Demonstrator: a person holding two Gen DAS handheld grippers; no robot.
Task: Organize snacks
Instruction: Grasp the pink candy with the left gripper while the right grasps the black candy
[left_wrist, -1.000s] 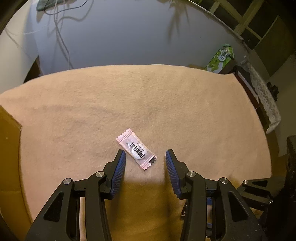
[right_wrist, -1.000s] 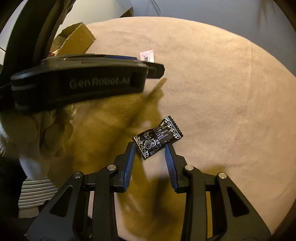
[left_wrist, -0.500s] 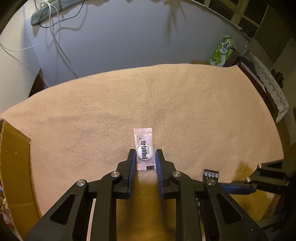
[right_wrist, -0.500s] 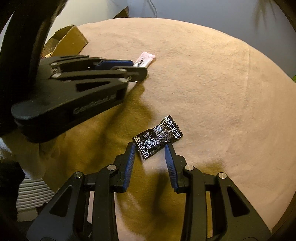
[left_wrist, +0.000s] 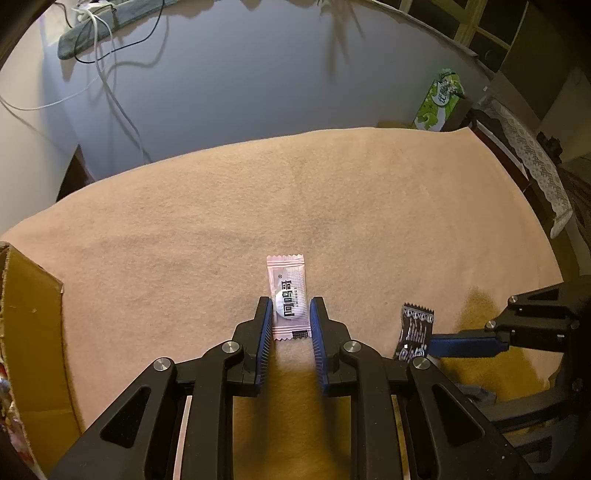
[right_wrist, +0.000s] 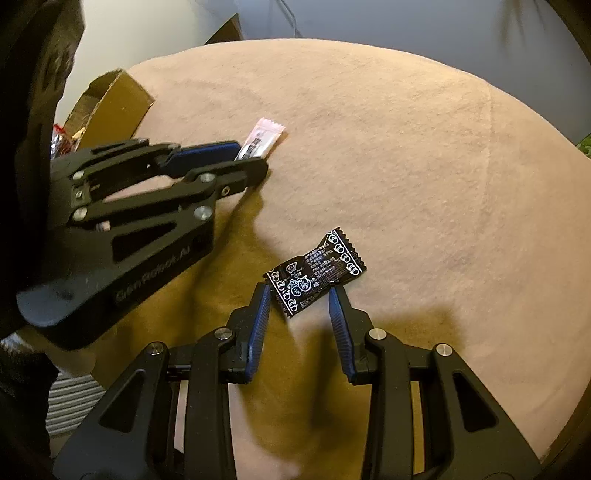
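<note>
The left gripper (left_wrist: 288, 319) points steeply down at a counter covered with a peach fleece cloth (left_wrist: 332, 206); its blue-padded fingers (left_wrist: 265, 325) pinch a small pale pink snack sachet with black lettering (left_wrist: 287, 295) by its lower half, the pads pressing on both long edges while the crimped upper end stands clear beyond the fingertips; in the right wrist view the same sachet (right_wrist: 263, 138) juts out past the left gripper (right_wrist: 243, 157), its far end tilted up from the cloth.

The right gripper (right_wrist: 300, 295) hangs just beside it, also pointing downward; its fingers (right_wrist: 258, 317) hold a small black crinkled snack wrapper with white printing (right_wrist: 316, 273), pinched at its lower end, with the serrated far end reaching up and to the right over the cloth (right_wrist: 406, 166); the gap between these fingers is wider than that of the left pair, and the wrapper sits slantwise in it; in the left wrist view the black wrapper (left_wrist: 415, 330) shows upright against one blue finger of the right gripper (left_wrist: 443, 345).

A brown cardboard box (left_wrist: 33, 332) with an open flap stands at the counter's left edge; a green printed packet (left_wrist: 439, 101) stands beyond the far right corner; grey cloth and white cables (left_wrist: 96, 26) lie in the background.
</note>
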